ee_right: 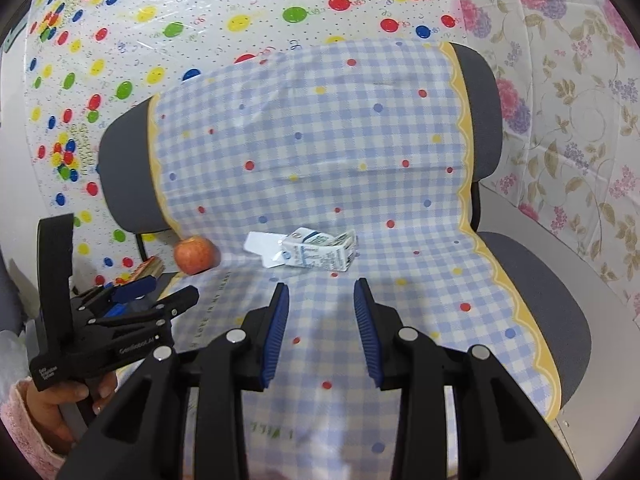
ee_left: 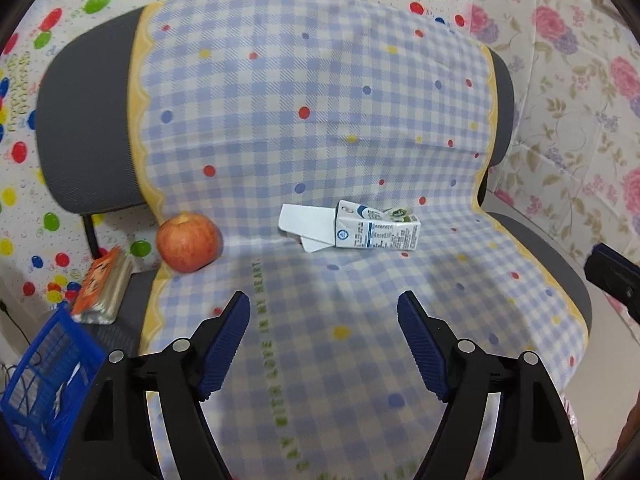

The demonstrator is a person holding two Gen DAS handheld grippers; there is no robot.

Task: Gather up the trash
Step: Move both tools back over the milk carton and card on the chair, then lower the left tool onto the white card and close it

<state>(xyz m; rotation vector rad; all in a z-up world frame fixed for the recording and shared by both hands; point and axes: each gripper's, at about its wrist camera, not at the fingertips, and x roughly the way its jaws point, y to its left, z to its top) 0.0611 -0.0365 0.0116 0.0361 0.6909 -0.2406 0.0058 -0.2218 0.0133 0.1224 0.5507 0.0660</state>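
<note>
With both grippers short of the chair seat, step is approach. Left gripper (ee_left: pixel 324 304) and right gripper (ee_right: pixel 320 292) fingers spread, empty. Next: centre on the crushed milk carton (ee_left: pixel 376 230) at mid-frame, pinch it.

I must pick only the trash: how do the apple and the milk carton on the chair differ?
The apple is round, red and whole; the milk carton is boxy, white-blue and crushed, lying on its side. The apple sits at the cloth's left edge, the carton mid-seat. Neither is held.

Home room: ahead of the claw, office chair (ee_left: pixel 80 128) under checked cloth (ee_left: pixel 312 120), balloon-print (ee_right: pixel 120 40) and floral (ee_right: pixel 580 100) wall coverings.
</note>
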